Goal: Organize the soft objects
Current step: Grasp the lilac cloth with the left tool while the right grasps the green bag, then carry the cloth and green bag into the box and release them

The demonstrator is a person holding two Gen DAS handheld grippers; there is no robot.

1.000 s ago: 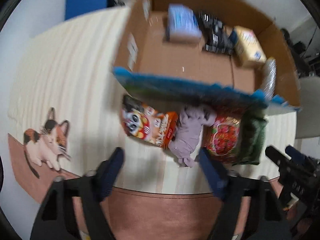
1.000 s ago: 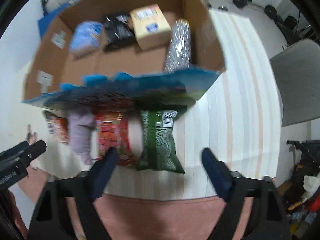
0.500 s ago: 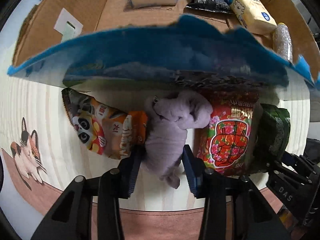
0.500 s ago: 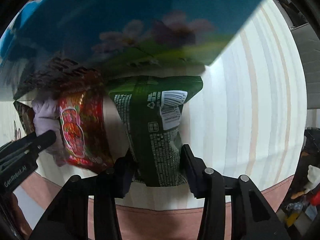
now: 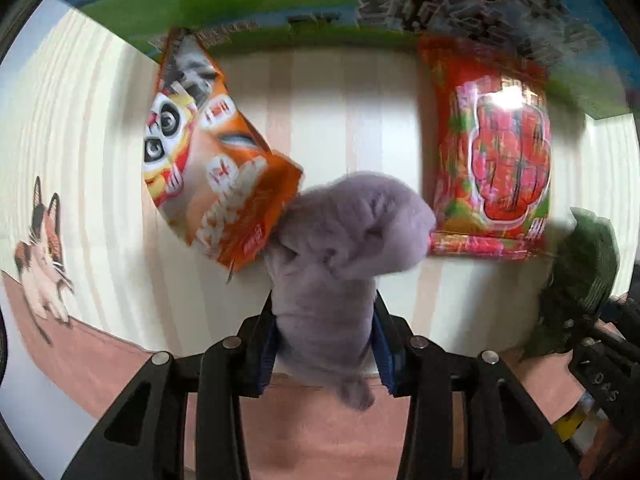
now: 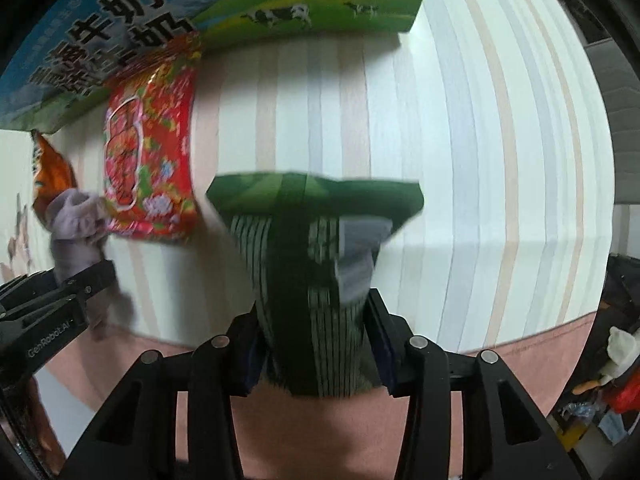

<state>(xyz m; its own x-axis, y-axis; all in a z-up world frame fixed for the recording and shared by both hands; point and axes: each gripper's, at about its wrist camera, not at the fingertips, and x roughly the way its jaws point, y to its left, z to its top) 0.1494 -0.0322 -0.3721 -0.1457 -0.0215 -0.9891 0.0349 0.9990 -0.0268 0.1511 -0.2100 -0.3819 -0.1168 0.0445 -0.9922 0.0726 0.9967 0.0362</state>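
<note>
My left gripper is shut on a purple plush toy and holds it above the striped table. The toy also shows at the left of the right wrist view. My right gripper is shut on a green snack bag, lifted off the table; its edge shows in the left wrist view. An orange panda snack bag and a red snack bag lie on the table by the box.
The printed flap of the cardboard box hangs over the far side of the table. A cat picture is on the mat at left. A pink mat border runs along the near edge. Clutter lies off the table's right.
Both grippers closed on their objects and lifted them: the left took the purple plush, the right took the green bag. Both cameras moved lower and nearer the table.
</note>
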